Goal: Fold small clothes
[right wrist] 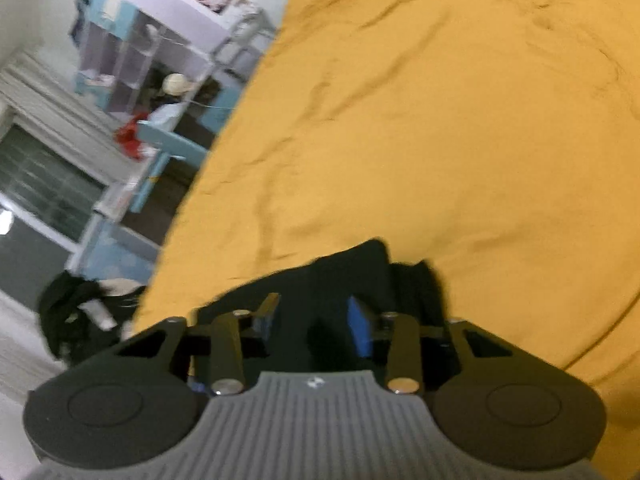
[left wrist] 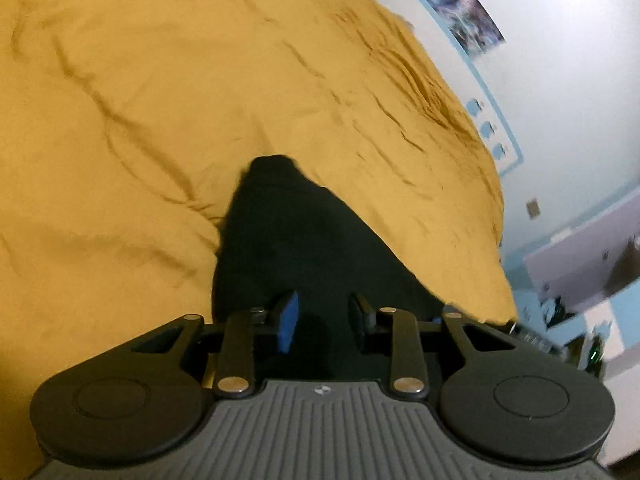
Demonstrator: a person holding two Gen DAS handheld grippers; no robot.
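A small black garment [left wrist: 288,240] lies on the mustard-yellow bedcover [left wrist: 160,100] and tapers to a point away from me. My left gripper [left wrist: 324,316] sits over its near end, jaws partly apart, with black cloth in the gap. Whether the blue pad [left wrist: 290,320] presses on the cloth is too dark to tell. In the right wrist view the same black garment [right wrist: 360,268] is bunched into a raised ridge. My right gripper [right wrist: 312,316] has that ridge between its fingers, and its blue pad [right wrist: 360,328] lies against the cloth. The bedcover [right wrist: 460,140] fills the right side of that view.
The bed's right edge [left wrist: 500,240] drops off toward a white wall with posters [left wrist: 468,12]. In the right wrist view, beyond the bed's left edge, stand a shelf unit [right wrist: 152,48], a light-blue chair [right wrist: 164,148] and a dark pile on the floor [right wrist: 80,316].
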